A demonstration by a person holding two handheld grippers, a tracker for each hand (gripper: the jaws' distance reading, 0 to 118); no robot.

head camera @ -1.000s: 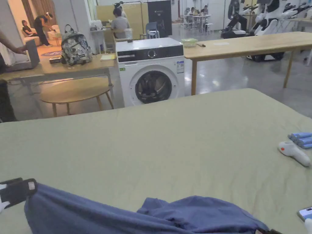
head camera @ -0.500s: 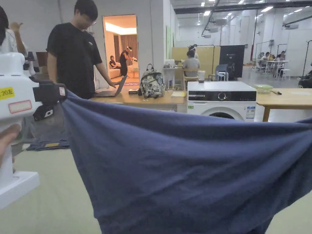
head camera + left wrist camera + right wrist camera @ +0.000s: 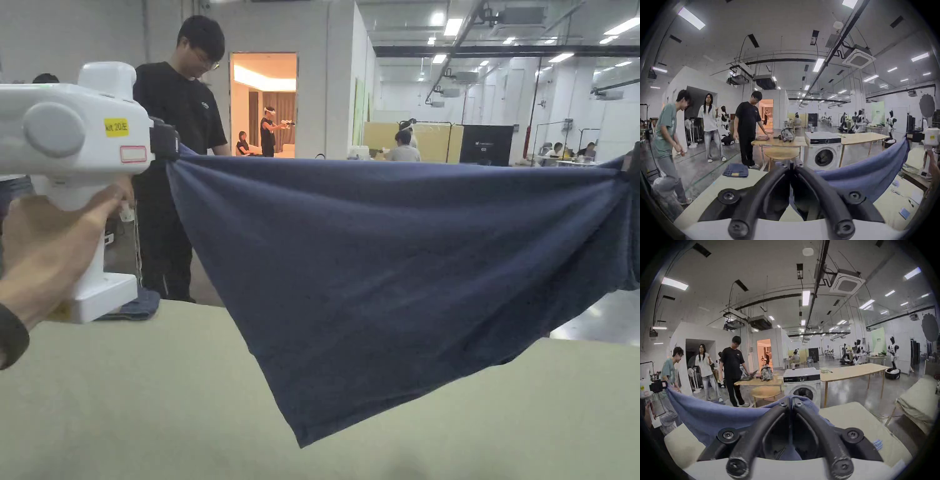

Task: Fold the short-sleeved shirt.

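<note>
Head view has the navy shirt (image 3: 387, 275) stretched in the air above the green-covered table (image 3: 125, 400) — the spreading-out step, I'd say. Left gripper (image 3: 167, 142) pinches one corner, jaws closed on cloth; right gripper (image 3: 791, 401) clamps the other end (jaws together). Next it wants lowering flat, kept taut.

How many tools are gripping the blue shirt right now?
2: the left tool clamps the shirt's upper left corner, and the right tool clamps the opposite corner, stretching it above the table.
</note>
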